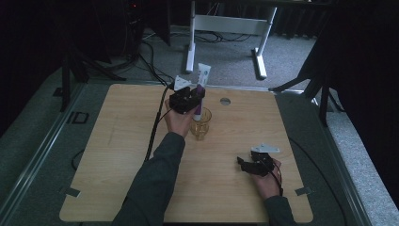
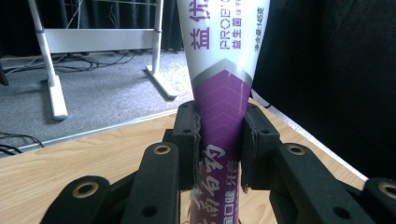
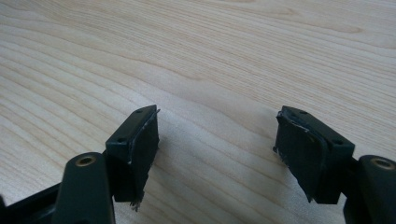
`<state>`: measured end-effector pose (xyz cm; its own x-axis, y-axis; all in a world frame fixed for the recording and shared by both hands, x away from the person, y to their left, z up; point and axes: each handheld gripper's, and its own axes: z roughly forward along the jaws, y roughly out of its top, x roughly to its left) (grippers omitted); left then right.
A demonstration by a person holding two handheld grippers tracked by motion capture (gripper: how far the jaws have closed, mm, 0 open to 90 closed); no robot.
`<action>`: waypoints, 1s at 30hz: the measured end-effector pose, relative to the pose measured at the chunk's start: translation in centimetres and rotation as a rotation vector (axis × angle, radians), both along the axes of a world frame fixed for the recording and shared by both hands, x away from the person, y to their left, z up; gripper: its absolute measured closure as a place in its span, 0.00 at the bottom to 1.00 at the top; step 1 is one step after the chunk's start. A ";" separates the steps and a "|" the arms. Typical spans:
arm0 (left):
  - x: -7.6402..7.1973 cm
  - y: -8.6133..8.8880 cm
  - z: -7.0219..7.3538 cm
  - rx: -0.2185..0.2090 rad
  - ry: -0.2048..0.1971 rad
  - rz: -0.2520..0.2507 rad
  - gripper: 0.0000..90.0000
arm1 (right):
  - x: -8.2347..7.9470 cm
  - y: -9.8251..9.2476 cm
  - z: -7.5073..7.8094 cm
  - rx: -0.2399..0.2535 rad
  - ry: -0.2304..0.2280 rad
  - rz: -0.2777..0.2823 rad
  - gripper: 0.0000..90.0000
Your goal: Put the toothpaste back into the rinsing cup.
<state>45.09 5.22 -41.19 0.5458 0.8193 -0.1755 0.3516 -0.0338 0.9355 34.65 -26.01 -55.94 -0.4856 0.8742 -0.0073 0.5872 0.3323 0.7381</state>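
**High view: tube held upright over a glass**

In the high view a wooden table (image 1: 122, 155) is seen in a dim room, with a person's forearms coming in from the bottom edge. The left gripper (image 1: 188, 100) is held near the table's far middle. A purple and white tube (image 1: 201, 89) is clamped between its jaws and stands upright, white flat end at the top. The tube's lower end is seen at the mouth of a clear glass (image 1: 201, 123), which stands on the table just beside the left hand; whether the tube touches the glass cannot be told.

In the left gripper view the tube (image 2: 219, 126) is pressed on both sides by the black pads (image 2: 191, 140), the jaws drawn in tight on its purple part. A white table frame (image 2: 93, 39) is seen on grey carpet behind.

The right gripper (image 1: 256, 165) is held low at the table's near right, well apart from the glass. In the right gripper view its jaws are spread wide over bare wood, with nothing between them
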 end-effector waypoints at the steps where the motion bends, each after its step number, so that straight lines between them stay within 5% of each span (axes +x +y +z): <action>1: 0.4 -0.1 -0.2 -0.008 -0.002 0.011 0.79 | 0.0 0.0 0.0 0.000 0.000 0.000 0.33; 12: 1.2 -0.7 -0.9 -0.003 -0.010 0.031 0.78 | -0.1 0.0 0.0 0.001 0.001 0.001 0.33; 30: 2.0 -2.1 -3.2 0.063 0.060 0.017 0.77 | -0.2 0.0 0.0 0.003 0.002 0.000 0.33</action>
